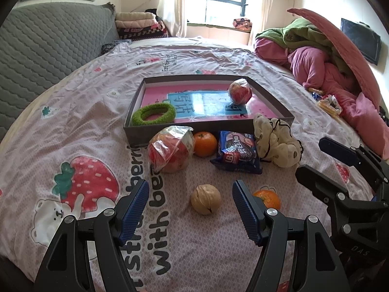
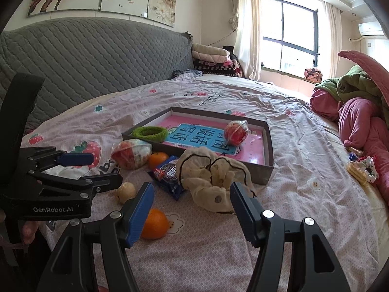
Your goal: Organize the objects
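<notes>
A shallow grey box point(image 1: 209, 127) point(image 2: 265, 168) lies on the bed and holds a green hair ring point(image 1: 154, 114) point(image 2: 150, 133) and a wrapped apple point(image 1: 240, 90) point(image 2: 235, 132). In front of it lie another wrapped apple point(image 1: 170, 150) point(image 2: 131, 154), two oranges point(image 1: 205, 143) point(image 1: 267, 198) point(image 2: 155, 223), a blue snack pack point(image 1: 237, 152) point(image 2: 167, 172), a cream scrunchie point(image 1: 277, 141) point(image 2: 214, 180) and a walnut point(image 1: 205, 199) point(image 2: 125, 192). My left gripper point(image 1: 190, 193) is open, with the walnut between its fingers. My right gripper point(image 2: 192, 196) is open just before the scrunchie.
The bed has a pink strawberry-print sheet point(image 1: 73, 112). A grey quilted headboard point(image 2: 85, 58) is at the left. Pink and green bedding point(image 1: 328, 68) is piled at the right, with small snacks point(image 2: 359, 168) beside it. Folded blankets point(image 1: 138, 24) sit by the window.
</notes>
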`<state>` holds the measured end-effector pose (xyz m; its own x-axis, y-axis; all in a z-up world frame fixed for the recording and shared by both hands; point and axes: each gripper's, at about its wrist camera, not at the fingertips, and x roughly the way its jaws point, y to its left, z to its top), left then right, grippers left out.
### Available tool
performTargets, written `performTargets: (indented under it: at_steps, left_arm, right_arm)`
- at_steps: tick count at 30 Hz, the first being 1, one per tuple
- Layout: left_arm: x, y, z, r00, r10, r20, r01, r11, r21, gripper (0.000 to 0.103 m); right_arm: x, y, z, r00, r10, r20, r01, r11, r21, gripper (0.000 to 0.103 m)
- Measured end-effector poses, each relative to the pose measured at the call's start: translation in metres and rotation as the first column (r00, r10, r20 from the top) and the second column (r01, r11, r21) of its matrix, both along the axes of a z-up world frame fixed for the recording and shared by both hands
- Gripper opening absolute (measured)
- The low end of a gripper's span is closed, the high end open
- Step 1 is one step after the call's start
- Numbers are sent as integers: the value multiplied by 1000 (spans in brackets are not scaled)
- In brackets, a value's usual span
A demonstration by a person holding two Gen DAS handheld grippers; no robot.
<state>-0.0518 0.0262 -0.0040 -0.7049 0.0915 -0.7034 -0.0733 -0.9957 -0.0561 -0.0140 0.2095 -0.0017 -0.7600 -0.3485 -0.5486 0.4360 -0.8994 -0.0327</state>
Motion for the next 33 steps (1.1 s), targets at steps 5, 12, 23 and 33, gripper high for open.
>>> performTargets:
  at_steps: [5,12,23,33]
  left_arm:
    - [1,0,-3,1000,-1,17,1,1000,-6,73]
    - [4,1,-5,1000,-7,26,8,1000,-10,73]
    - [4,0,-9,999,-9,45,9,1000,-17,73]
    - [3,1,-10,998,-11,54,12,1000,-19,73]
  right_arm:
    - [2,-1,-4,1000,7,13,-7,1000,3,64]
    - [5,-4,-9,1000,20,24,-20,1000,16,64]
    - [11,-10,-13,998,48,35,-49,998,31,64]
    - [14,-17,-19,996,73,54,-76,996,47,64]
